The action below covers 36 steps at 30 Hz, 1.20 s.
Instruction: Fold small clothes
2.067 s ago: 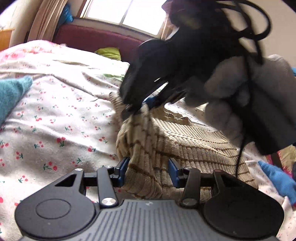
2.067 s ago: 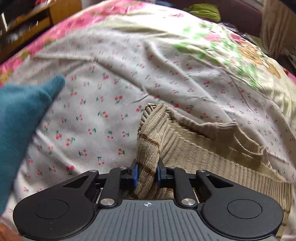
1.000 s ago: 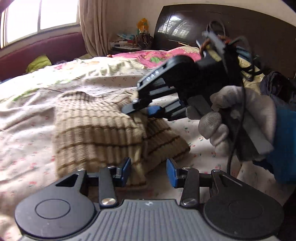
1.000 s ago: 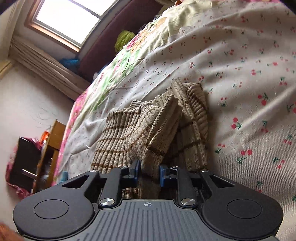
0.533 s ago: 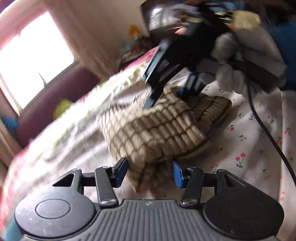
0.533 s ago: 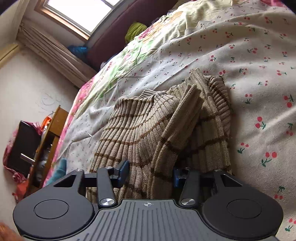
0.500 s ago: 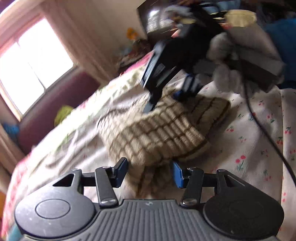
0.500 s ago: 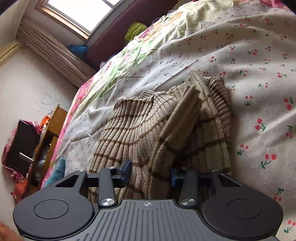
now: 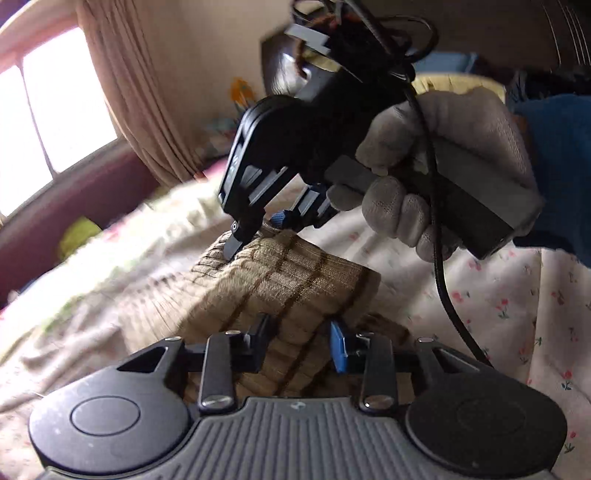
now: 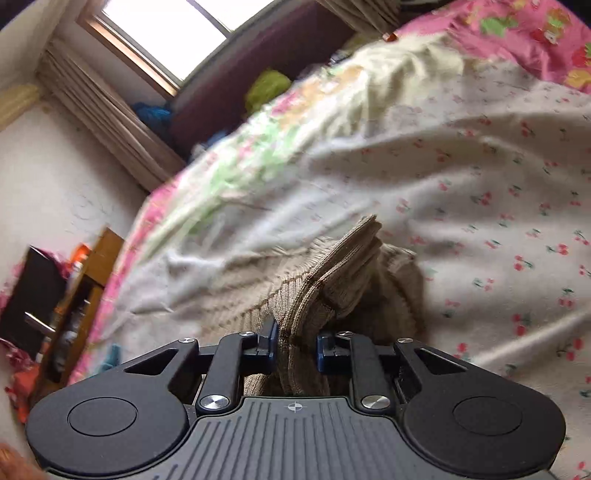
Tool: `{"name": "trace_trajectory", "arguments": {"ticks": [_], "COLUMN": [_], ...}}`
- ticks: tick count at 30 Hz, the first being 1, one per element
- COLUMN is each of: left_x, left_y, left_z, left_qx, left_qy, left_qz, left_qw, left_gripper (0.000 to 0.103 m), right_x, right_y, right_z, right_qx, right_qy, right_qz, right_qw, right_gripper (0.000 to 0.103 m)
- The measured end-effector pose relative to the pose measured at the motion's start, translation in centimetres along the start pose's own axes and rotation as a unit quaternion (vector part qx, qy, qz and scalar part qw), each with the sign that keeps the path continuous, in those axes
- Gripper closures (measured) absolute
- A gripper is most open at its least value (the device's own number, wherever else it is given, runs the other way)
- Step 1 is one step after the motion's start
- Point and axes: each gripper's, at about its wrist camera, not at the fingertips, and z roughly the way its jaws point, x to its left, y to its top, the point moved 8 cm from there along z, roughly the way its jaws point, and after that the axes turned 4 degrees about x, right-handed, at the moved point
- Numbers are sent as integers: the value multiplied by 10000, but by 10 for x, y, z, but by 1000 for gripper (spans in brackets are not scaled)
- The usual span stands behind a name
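A beige ribbed sweater with brown stripes [image 9: 295, 280] lies bunched and folded on the cherry-print bedsheet [image 9: 517, 302]. My left gripper [image 9: 301, 345] is shut on a thick fold of it at the near edge. My right gripper [image 10: 294, 345] is shut on another fold of the same sweater [image 10: 343, 273]. In the left wrist view the right gripper [image 9: 255, 232] shows from outside, held in a grey-gloved hand [image 9: 443, 162], its tips on the sweater's far edge.
The bedsheet [image 10: 480, 192] stretches away with a pink floral quilt [image 10: 517, 33] at the back right. A dark red window bench [image 10: 251, 70] carries a green cloth [image 10: 267, 86]. A wooden cabinet [image 10: 85, 291] stands beside the bed at left.
Both grippers have closed on folds of the sweater; half a second ago both stood open around it. Both views have swung and the sweater is more bunched.
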Motion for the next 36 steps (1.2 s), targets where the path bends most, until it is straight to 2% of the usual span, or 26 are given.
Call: {"name": "trace_trajectory", "arguments": {"ticks": [2, 4, 7, 12, 14, 17, 19, 20, 21, 24, 26, 28, 31, 32, 33, 36], "left_x": [-3, -3, 0, 11, 20, 41, 49, 55, 61, 80, 86, 82, 74, 74, 74, 77], "left_y": [-9, -16, -19, -18, -17, -15, -17, -16, -16, -21, -33, -44, -43, -42, -41, -38], "left_z": [9, 14, 4, -25, -35, -36, -31, -26, -21, -4, 13, 25, 21, 18, 15, 6], "left_qx": [273, 420, 405, 283, 227, 196, 246, 245, 231, 336, 683, 932, 929, 911, 891, 789], "left_qy": [-222, -318, -372, -368, -354, -151, 41, 96, 171, 364, 364, 376, 490, 469, 441, 457], "left_qz": [-149, -312, -362, -486, -683, -847, -947, -1083, -1233, -1774, -1949, -1786, -1451, -1443, -1455, -1432], "left_qw": [9993, 9981, 9978, 9977, 9968, 9961, 9952, 9938, 9920, 9829, 9778, 9788, 9838, 9842, 9844, 9855], "left_gripper": [56, 56, 56, 56, 56, 55, 54, 54, 54, 54, 54, 53, 53, 53, 53, 53], "right_x": [-18, -28, -34, -28, -20, -6, -2, -3, -5, -23, -38, -47, -46, -43, -40, -30], "right_y": [-10, -15, -16, -41, -59, -82, -92, -95, -98, -102, -102, -104, -110, -110, -109, -94], "right_z": [11, 11, -5, -52, -67, -72, -63, -56, -49, -49, -57, -60, -57, -59, -64, -85], "right_qx": [164, 89, -104, -338, -308, -209, -112, -27, 91, 194, 123, 131, 191, 184, 186, -165], "right_qy": [-158, 0, 270, 220, 239, 282, 152, 34, -75, -284, -370, -350, -459, -436, -367, -168], "right_qz": [159, 340, 587, 155, -122, -653, -961, -999, -978, -600, -317, -193, -259, -301, -283, -254], "right_qw": [9996, 9994, 9979, 9991, 9992, 9973, 9952, 9950, 9951, 9976, 9987, 9991, 9984, 9984, 9988, 9994], "right_gripper": [83, 79, 72, 65, 63, 55, 56, 69, 87, 97, 97, 97, 94, 86, 86, 86]}}
